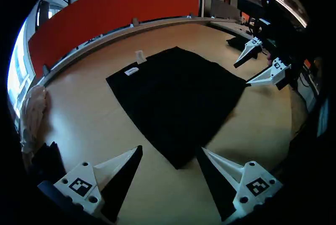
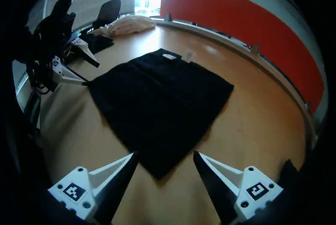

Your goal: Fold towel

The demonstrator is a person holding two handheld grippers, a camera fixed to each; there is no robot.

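A black towel (image 1: 176, 99) (image 2: 164, 103) lies spread flat on the wooden table, with a small white label (image 1: 131, 71) (image 2: 169, 56) near its far edge. My left gripper (image 1: 169, 149) is open, and the towel's near corner lies between its white fingers without being pinched. My right gripper (image 2: 165, 153) is open in the same way over the opposite corner. Each gripper shows across the towel from the other: the right one (image 1: 241, 74) and the left one (image 2: 93, 74), both open, each with a lower fingertip close to a towel corner.
A red partition (image 1: 113, 11) (image 2: 252, 19) runs along the table's far edge. A beige cloth bundle (image 1: 33, 107) (image 2: 128, 24) and a dark item (image 2: 98, 42) lie at one end. A small white object (image 1: 140, 56) (image 2: 190, 55) stands by the towel. Office chairs (image 2: 109, 9) stand behind.
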